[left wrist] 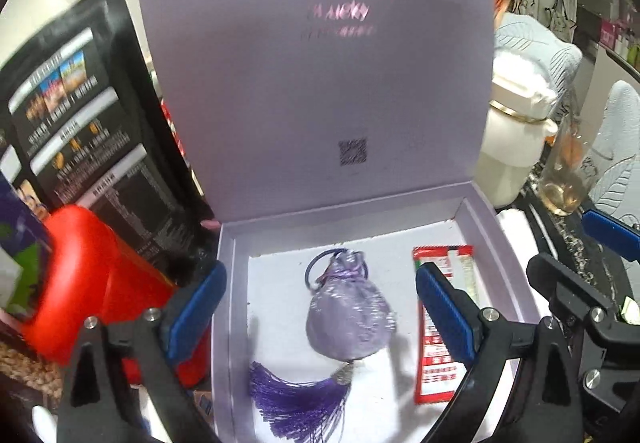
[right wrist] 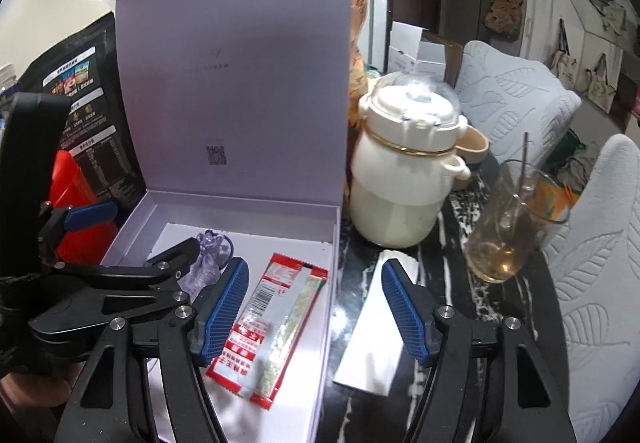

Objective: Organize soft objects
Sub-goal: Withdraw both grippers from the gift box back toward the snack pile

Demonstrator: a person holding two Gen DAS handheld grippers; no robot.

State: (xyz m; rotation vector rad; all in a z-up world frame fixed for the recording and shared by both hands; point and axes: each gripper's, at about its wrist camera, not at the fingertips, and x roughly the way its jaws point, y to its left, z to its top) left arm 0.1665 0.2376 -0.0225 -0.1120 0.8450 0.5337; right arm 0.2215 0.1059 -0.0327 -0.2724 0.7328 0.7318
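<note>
The left wrist view alone showed the lavender sachet whole, with its dark ring at 12 o'clock and its purple tassel trailing to 7 o'clock; in the right wrist view the left gripper's arm hid most of the sachet. Only the right wrist view showed the white paper strip lying on the dark marbled table, outside the box at 3 o'clock.

One lilac box stood with its lid upright, holding one sachet and one red-and-white snack packet, the packet just beside the sachet at 3 o'clock, apart from it.

The left gripper hung above the sachet, its fingers wide apart and gripping nothing. The right gripper had its fingers apart too, over the box's right wall, the packet below its left finger, with no pad pressing on it.

Around the box: one white lidded pot and one glass at 2 o'clock, one black printed bag and one red container at 9 o'clock.
</note>
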